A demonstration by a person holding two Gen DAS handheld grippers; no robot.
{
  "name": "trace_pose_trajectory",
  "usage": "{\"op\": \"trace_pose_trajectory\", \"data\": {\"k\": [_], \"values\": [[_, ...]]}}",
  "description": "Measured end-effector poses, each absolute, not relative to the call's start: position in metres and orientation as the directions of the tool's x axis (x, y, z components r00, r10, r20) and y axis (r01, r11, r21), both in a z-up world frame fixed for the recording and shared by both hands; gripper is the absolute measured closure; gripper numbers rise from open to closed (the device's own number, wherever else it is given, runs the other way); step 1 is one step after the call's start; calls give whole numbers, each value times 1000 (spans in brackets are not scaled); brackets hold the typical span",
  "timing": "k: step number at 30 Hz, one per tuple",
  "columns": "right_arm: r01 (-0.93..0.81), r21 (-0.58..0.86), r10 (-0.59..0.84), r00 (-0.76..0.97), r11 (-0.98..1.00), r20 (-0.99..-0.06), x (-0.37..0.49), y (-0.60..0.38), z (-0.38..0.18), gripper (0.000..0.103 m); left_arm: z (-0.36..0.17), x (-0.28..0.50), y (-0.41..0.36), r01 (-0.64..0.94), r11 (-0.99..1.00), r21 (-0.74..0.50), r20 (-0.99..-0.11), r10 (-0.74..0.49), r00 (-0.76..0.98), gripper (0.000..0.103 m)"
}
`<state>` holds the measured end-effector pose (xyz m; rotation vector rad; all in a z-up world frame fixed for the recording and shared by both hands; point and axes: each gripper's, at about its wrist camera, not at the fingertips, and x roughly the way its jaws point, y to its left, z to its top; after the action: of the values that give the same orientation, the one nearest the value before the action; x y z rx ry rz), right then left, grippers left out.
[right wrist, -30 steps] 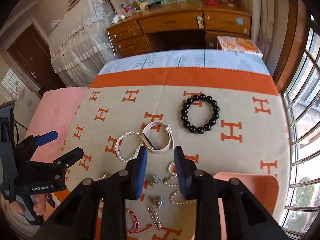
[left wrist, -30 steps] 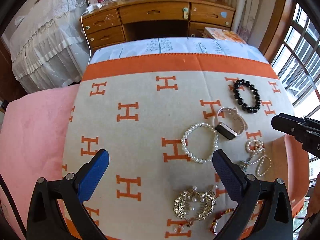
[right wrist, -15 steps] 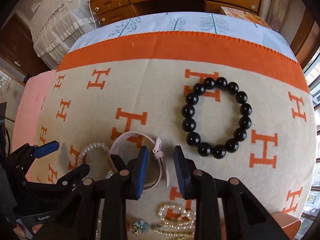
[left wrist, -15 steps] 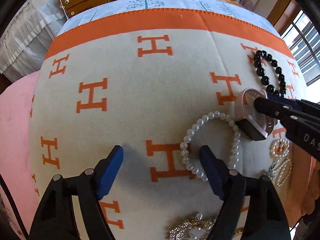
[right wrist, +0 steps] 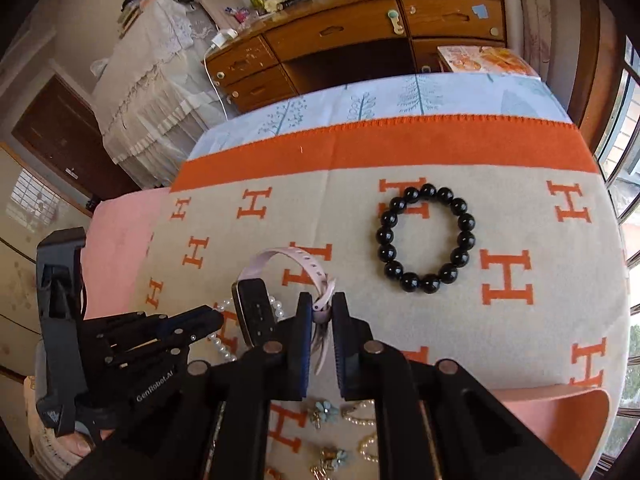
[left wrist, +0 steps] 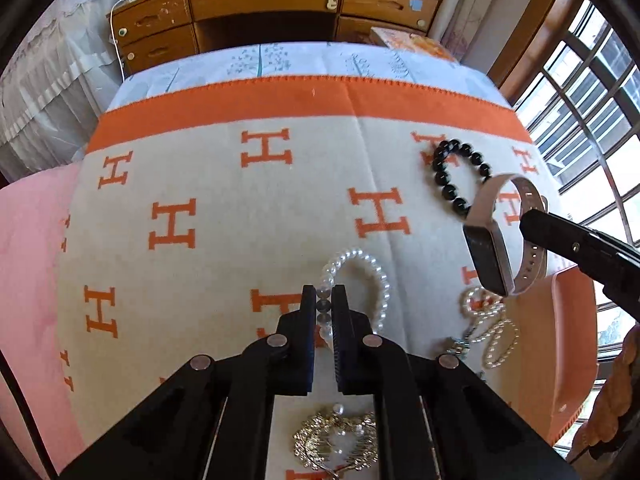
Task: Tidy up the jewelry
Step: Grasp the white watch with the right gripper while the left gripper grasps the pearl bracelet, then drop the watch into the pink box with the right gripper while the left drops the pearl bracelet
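Jaws on our left gripper [left wrist: 324, 300] have just clamped onto the pearl bracelet [left wrist: 362, 280] lying on the H-pattern blanket [left wrist: 200, 168]. Over in the right view, our right gripper [right wrist: 322, 312] just finished pinching the pink watch [right wrist: 280, 280] strap, holding it beside the black bead bracelet [right wrist: 426, 238].

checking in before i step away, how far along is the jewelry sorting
Early. Nothing looks sorted yet. In hand: the left hand-held gripper is shut on the pearl bracelet, and the right hand-held gripper is shut on the pink watch strap. Left on the blanket: the black bead bracelet, gold brooch and small pearl pieces.
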<state>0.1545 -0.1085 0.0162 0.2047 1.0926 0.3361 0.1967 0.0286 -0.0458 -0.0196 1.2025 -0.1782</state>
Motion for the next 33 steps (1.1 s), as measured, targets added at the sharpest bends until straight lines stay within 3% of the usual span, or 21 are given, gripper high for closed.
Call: {"op": "trace_pose_trajectory", "data": {"k": [7, 14, 23, 31, 32, 33], "values": [[-110, 242, 262, 543, 964, -798, 98, -167, 55, 94, 42, 169, 10, 240, 959, -149, -855, -247, 456, 98], [-55, 119, 130, 530, 991, -838, 44, -219, 43, 93, 93, 123, -33, 389, 902, -186, -804, -367, 467, 98], [-129, 131, 171, 379, 983, -909, 9, -215, -8, 88, 56, 112, -143, 541, 817, -203, -836, -432, 338, 98], [-90, 213, 230, 481, 973, -846, -16, -233, -3, 84, -6, 114, -191, 573, 794, -203, -887, -397, 236, 97], [-79, 217, 228, 499, 973, -836, -19, -237, -1, 84, -13, 116, -191, 582, 790, -191, -892, -387, 233, 95], [-70, 220, 224, 515, 973, -827, -21, -241, 1, 84, -19, 116, -192, 592, 787, -173, -896, -375, 236, 85]]}}
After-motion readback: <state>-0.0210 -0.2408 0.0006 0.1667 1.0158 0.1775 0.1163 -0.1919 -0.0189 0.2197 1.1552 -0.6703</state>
